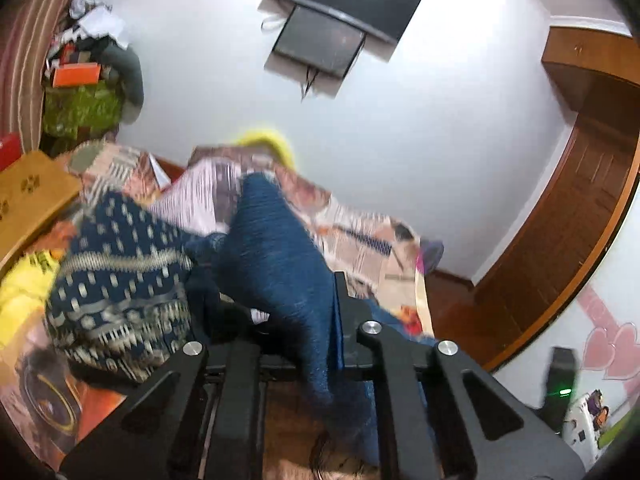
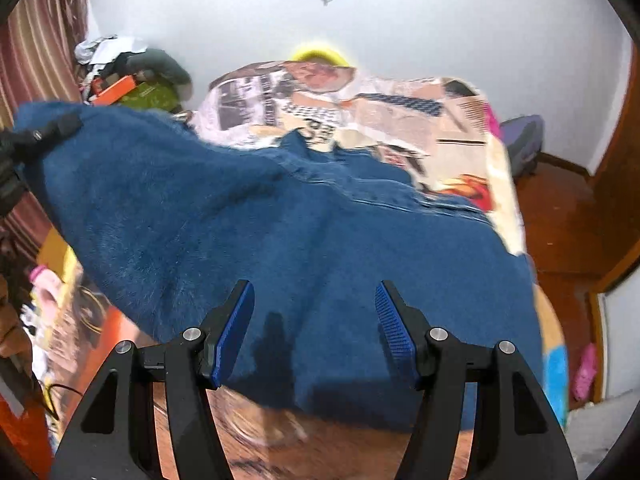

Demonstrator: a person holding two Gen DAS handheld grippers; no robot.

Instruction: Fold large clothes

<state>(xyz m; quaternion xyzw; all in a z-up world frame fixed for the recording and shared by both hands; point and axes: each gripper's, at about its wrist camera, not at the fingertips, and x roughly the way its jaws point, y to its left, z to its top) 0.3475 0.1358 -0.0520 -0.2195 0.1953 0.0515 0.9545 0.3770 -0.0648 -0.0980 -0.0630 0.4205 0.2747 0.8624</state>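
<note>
My left jaws pinch a lifted fold of the blue garment; my right jaws hang spread above it.

In the left wrist view the blue garment (image 1: 280, 248) drapes over my left gripper (image 1: 298, 360) and hides its fingertips, so I judge the pinch from the cloth rising out between the jaws. It is a coarse, fuzzy weave with a stitched seam toward 1 o'clock, blurred throughout. In the right wrist view it (image 2: 312, 232) covers most of the bed (image 2: 460, 120), whose patchwork print cover shows at 12 o'clock; writing there is too smeared to read. My right gripper (image 2: 314, 328) shows ribbed blue pads (image 2: 236, 332) well apart. At 9 o'clock in the left view lies a navy patterned cloth (image 1: 120, 280).
</note>
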